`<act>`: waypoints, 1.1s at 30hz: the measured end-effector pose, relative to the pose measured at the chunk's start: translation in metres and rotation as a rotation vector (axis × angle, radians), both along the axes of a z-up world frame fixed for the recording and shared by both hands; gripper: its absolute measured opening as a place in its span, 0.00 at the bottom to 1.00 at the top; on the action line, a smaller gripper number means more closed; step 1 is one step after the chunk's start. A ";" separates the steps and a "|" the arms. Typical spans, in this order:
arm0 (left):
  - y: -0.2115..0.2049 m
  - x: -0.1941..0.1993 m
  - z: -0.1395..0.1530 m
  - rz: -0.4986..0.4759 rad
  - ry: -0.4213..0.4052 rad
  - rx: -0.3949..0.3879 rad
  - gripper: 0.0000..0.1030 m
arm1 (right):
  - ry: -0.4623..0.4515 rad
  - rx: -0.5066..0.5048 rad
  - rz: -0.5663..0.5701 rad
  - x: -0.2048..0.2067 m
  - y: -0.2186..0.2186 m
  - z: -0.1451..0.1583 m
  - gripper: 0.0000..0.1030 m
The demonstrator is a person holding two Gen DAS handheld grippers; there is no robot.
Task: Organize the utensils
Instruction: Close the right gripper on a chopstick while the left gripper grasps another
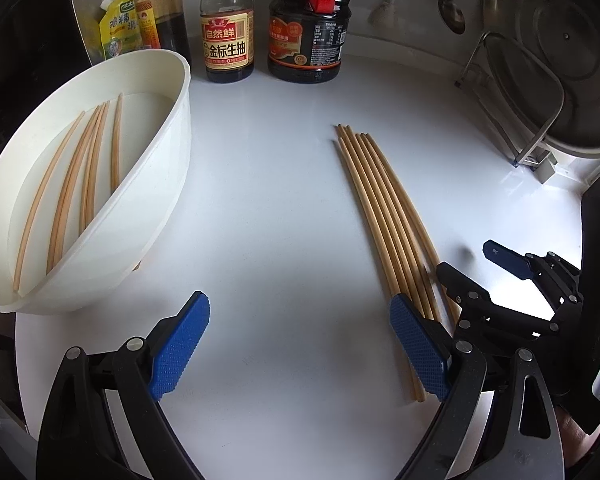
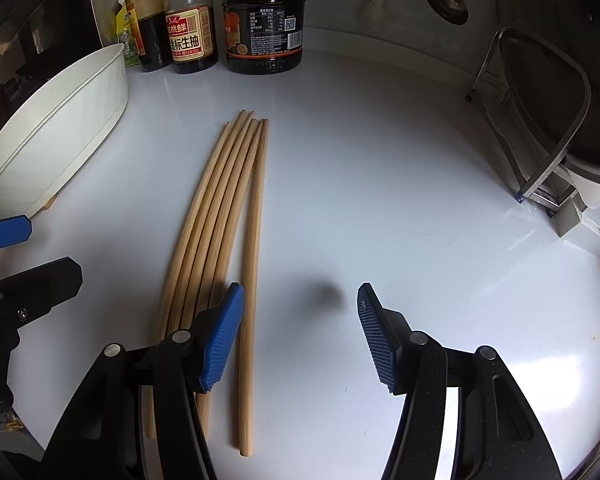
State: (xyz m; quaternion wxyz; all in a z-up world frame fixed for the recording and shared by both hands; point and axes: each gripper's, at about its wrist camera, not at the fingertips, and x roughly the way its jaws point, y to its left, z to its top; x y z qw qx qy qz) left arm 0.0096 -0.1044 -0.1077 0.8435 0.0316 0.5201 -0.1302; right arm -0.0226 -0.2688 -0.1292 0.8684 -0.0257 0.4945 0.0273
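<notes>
Both grippers stand open and empty: left gripper [image 1: 300,344], right gripper [image 2: 300,336]. Six pale wooden chopsticks [image 2: 224,216] lie together on the white counter [image 2: 380,200]; others lie inside the white bowl [image 1: 140,208].

Bottle [image 1: 227,24] tops cut off, chopstick [image 2: 204,216] near ends hidden behind pad, pot [image 1: 572,60] prob. cropped.

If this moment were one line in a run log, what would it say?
step: sorting chopsticks | bowl: some inside | chopsticks: bundle on counter | left gripper: open, empty | right gripper: open, empty
</notes>
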 end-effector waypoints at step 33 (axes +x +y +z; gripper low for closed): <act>-0.033 0.016 -0.037 0.015 0.043 0.053 0.88 | -0.019 0.051 -0.021 -0.002 -0.040 -0.009 0.54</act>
